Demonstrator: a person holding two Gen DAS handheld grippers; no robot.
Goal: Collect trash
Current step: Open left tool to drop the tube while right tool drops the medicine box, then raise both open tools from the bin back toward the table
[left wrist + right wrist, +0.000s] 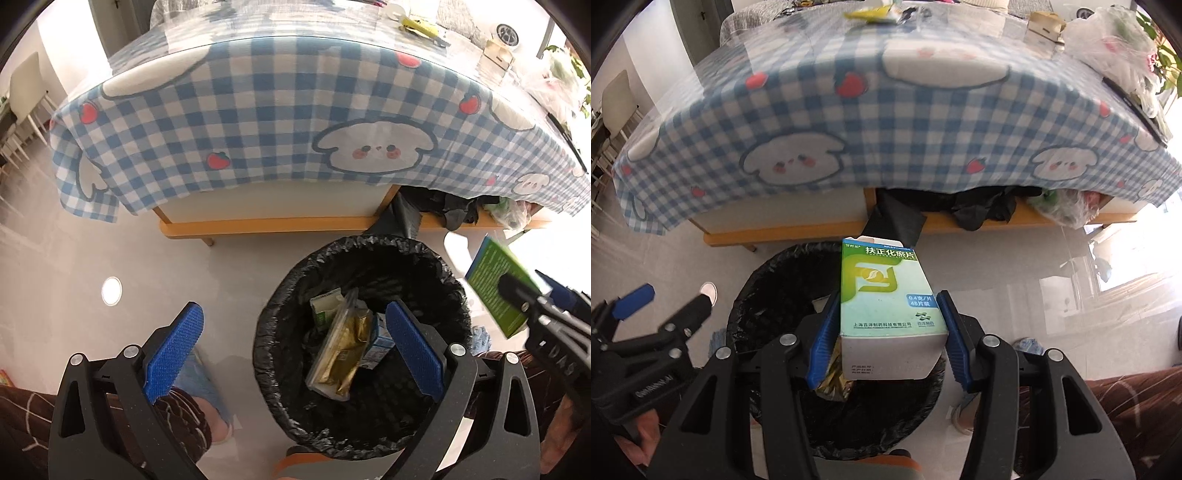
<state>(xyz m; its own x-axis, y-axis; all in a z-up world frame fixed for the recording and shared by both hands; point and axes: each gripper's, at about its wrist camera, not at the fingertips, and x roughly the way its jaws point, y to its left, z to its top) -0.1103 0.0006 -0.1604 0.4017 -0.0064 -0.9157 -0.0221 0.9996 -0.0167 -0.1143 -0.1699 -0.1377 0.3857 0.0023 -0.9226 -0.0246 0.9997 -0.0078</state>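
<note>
Right claw (886, 328) pinches a green-and-white medicine box (890, 306) between its blue pads, held above the black-lined trash bin (364, 332). Left claw (295, 354) spread wide, nothing in it, over the bin's near rim. Bin already contains a gold foil pouch (345, 354) and small cartons. Checkered tabletop (258, 110) stands behind the bin.

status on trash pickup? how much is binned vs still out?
Done: a gold pouch and small cartons already lie in the black-lined bin. In hand: the right hand-held gripper is shut on a green medicine box above the bin; the left hand-held gripper is open, holding nothing. Left: yellow wrapper on the table.
</note>
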